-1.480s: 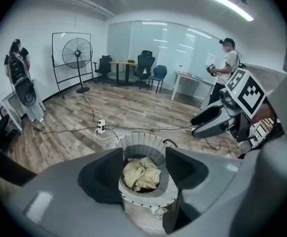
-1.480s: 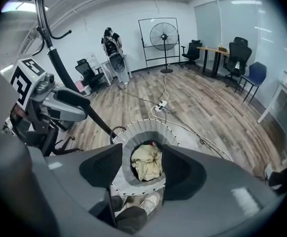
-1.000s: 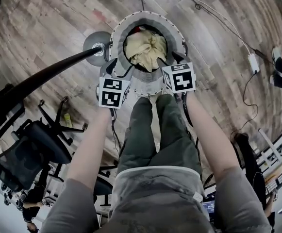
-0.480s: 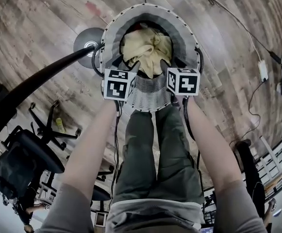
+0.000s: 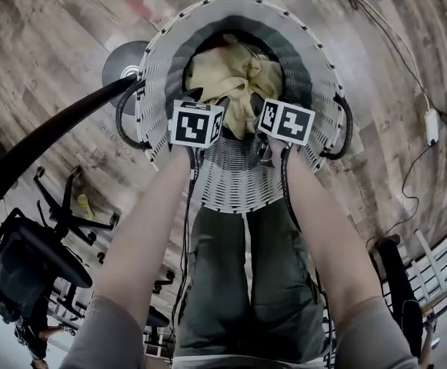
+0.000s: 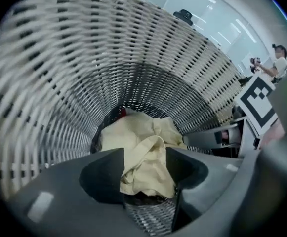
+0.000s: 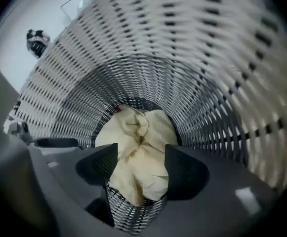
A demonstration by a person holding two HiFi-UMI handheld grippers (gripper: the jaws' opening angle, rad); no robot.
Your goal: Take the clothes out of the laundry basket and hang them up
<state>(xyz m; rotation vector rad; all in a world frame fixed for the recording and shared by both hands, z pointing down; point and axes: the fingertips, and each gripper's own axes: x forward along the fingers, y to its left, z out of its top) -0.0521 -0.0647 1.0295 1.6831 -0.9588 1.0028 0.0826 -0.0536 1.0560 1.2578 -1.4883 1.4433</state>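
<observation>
The left claw (image 6: 143, 169) and right claw (image 7: 139, 168) have dipped further into the white woven plastic laundry basket (image 5: 308, 60). Both gape released, empty, over the crumpled pale-yellow cloth garment (image 5: 235, 75) lying at its bottom.

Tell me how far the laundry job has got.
Done: nothing that shows; no hung garment is in view. In hand: the left gripper and right gripper are both down inside the white woven laundry basket, jaws apart, lined up on the crumpled pale yellow garment, neither closed on it. Left: grip it, lift it out, hang it, then the red cloth peeking out behind.
</observation>
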